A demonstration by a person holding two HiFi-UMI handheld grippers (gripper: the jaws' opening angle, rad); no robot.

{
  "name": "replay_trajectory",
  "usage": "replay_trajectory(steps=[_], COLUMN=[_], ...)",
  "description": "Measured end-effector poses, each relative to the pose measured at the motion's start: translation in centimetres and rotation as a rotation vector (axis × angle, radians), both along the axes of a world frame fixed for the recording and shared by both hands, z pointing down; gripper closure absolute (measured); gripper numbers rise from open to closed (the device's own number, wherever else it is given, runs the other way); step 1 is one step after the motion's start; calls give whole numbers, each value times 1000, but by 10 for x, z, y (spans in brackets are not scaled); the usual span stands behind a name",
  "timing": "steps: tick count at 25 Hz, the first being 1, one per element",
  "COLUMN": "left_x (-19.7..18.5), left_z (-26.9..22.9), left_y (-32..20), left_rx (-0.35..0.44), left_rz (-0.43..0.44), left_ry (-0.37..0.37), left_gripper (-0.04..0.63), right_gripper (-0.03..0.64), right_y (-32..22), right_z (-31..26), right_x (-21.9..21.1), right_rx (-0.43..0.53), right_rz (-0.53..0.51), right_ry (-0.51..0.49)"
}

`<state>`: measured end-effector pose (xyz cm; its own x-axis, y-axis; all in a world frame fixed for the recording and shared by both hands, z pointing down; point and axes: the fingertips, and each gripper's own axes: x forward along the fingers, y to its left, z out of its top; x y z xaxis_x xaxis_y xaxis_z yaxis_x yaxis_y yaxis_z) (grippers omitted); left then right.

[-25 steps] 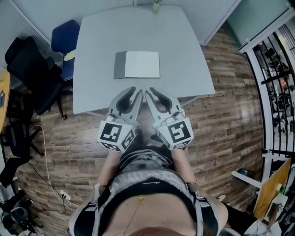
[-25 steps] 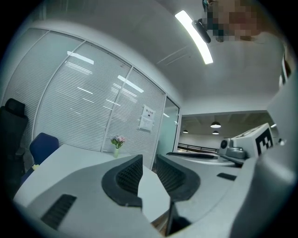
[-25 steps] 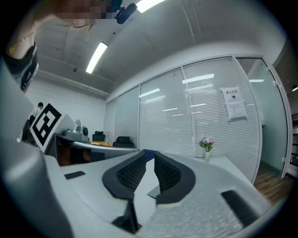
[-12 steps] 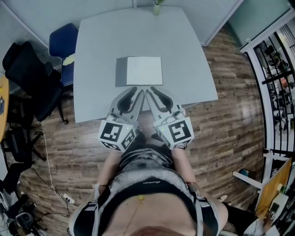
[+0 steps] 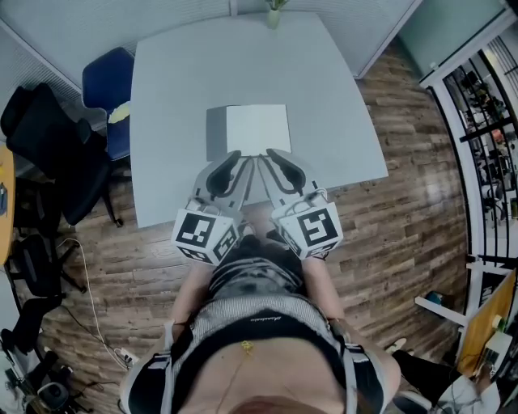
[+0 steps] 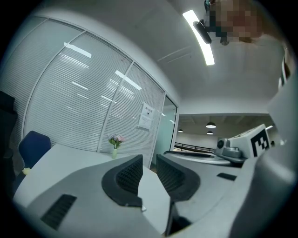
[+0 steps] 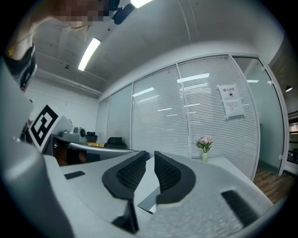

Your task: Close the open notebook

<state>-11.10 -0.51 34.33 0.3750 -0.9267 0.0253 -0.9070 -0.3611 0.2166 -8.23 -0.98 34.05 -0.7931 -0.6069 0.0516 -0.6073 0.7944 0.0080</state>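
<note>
- Notebook [image 5: 257,129] lies open and flat near the middle of the grey table [image 5: 324,89]. The white page faces up on the right, and the grey cover [image 5: 215,133] is spread out to the left.
- Your left gripper [image 5: 240,159] points level across the table, with its tips at the notebook's near edge.
- Left jaws stand a narrow gap apart with nothing pinched. In the left gripper view the white page shows through the gap, beyond the pads.
- Your right gripper [image 5: 266,155] sits just beside the left one, also level, with its tips at the same near edge.
- Right jaws are also slightly parted and grip nothing. In the right gripper view a notebook corner shows low in the gap.
- The two grippers angle in toward each other at the tips. Their marker cubes [image 5: 204,236] sit back near your body, off the table edge.
- I can't tell whether either tip touches the paper; in the head view they only overlap the edge.
- A small vase of flowers [image 5: 275,11] stands at the table's far edge, well apart from the notebook.
- A blue chair [image 5: 112,77] and a black chair [image 5: 48,137] stand on the table's left side.
- The floor [image 5: 405,210] around the table is wood plank.
</note>
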Motion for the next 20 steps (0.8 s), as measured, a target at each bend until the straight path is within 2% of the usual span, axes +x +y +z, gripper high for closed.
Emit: replay_trajectory(steps=[11, 20], left_x=[-8, 2], left_z=[0, -1], left_y=[-12, -39], left_rx=[-10, -12], left_rz=[26, -10], left_ry=[1, -3], left_gripper=[529, 529], right_gripper=[557, 557], right_y=[-8, -38], right_z=[3, 3], right_x=[-6, 1], right_rx=[-9, -16], right_rz=[10, -34], right_ry=[3, -4])
